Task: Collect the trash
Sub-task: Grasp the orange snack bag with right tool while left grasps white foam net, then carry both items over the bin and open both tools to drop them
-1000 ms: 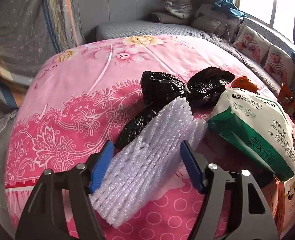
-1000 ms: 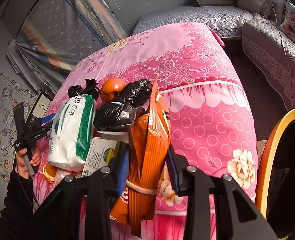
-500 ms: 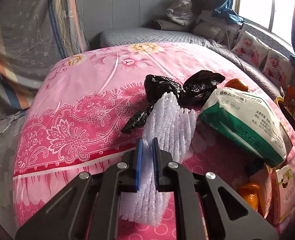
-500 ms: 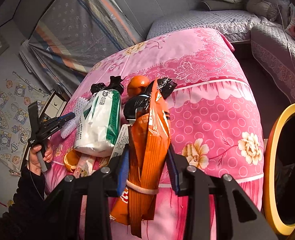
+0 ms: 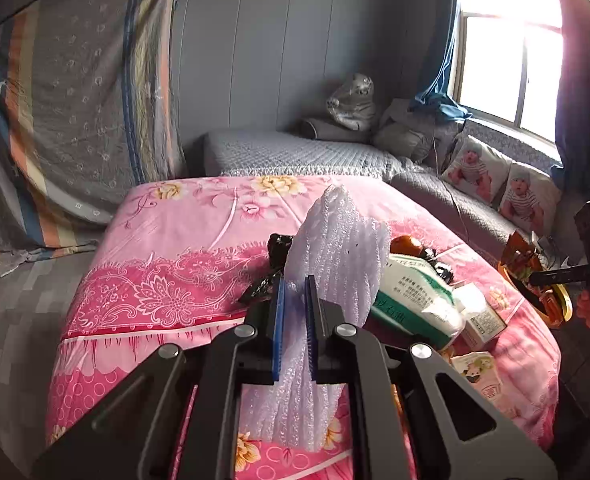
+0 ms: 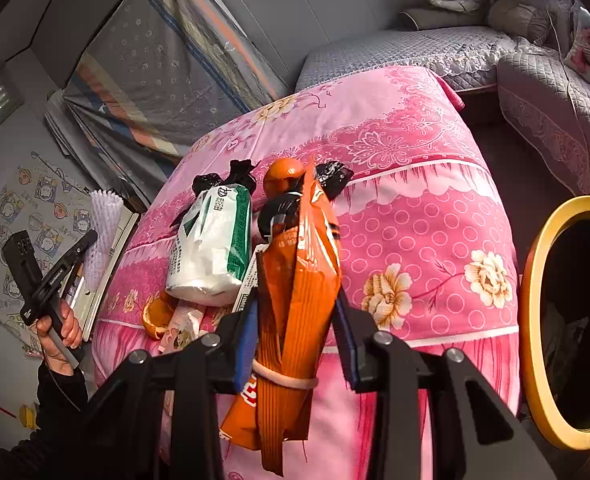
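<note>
Foam first: your left gripper [image 5: 293, 300] is clamped on one white ribbed foam net sleeve [image 5: 337, 248], its long axis pointing up and away above the pink floral bedspread [image 5: 183, 248]. Your right gripper [image 6: 297, 320] squeezes one orange crinkled snack bag [image 6: 299, 292] bound by a rubber band, long axis upright along the fingers, lifted clear. On the bedspread lie one white-and-green plastic pack [image 6: 215, 240], black plastic bags [image 6: 231, 176], one orange fruit [image 6: 283, 172]. One yellow-rimmed bin [image 6: 535, 320] stands to your right.
</note>
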